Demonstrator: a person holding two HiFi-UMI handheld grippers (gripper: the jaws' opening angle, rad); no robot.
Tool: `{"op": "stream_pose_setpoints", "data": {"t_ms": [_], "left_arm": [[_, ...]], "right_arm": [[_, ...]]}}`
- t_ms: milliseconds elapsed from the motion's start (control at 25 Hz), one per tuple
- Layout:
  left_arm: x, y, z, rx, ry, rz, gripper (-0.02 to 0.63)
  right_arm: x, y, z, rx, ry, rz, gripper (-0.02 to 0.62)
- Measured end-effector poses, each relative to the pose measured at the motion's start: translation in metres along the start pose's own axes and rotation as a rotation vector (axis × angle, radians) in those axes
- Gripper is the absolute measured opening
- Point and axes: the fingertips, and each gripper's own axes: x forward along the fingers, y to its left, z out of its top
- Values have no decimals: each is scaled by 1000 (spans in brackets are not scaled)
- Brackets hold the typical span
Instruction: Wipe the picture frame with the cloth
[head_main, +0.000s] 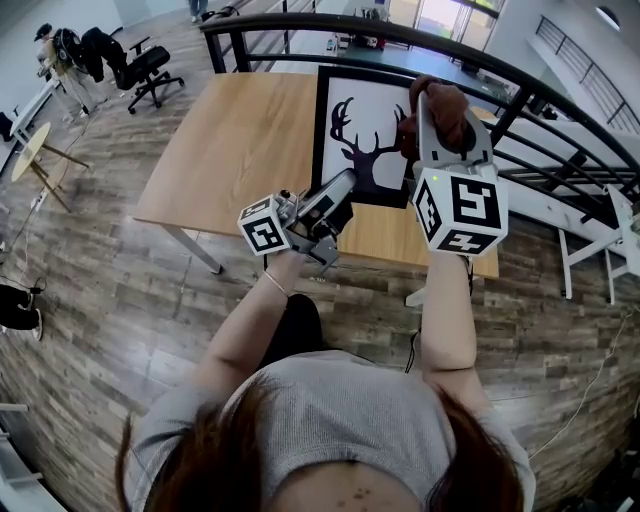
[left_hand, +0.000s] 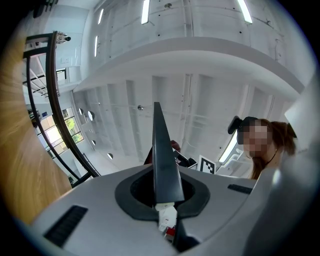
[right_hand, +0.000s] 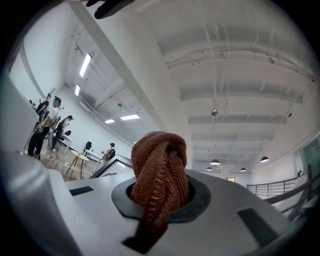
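The picture frame (head_main: 362, 125) is black-edged with a white mat and a dark antler silhouette. It stands tilted up over the wooden table (head_main: 240, 140). My left gripper (head_main: 338, 205) is shut on its lower edge. In the left gripper view the frame's edge (left_hand: 161, 160) runs straight up from between the jaws of the left gripper (left_hand: 162, 202). My right gripper (head_main: 440, 120) is raised in front of the frame's right side. It is shut on a bunched brown cloth (head_main: 448, 105). In the right gripper view the cloth (right_hand: 160, 175) bulges out of the right gripper (right_hand: 159, 200) and hides the fingertips.
A black curved railing (head_main: 560, 110) runs behind the table, with white desks below it on the right. An office chair (head_main: 145, 70) and a small round table (head_main: 30, 150) stand on the wood floor at the left.
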Motion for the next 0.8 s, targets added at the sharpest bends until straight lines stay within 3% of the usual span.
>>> {"op": "stream_pose_setpoints", "data": {"t_ms": [160, 800], "left_arm": [[0, 1, 0, -9, -12, 6, 20], [1, -2, 1, -48, -48, -15, 20]], "right_arm": [[-6, 7, -11, -17, 18, 13, 46], [-54, 32, -53, 79, 97, 47, 46]]}}
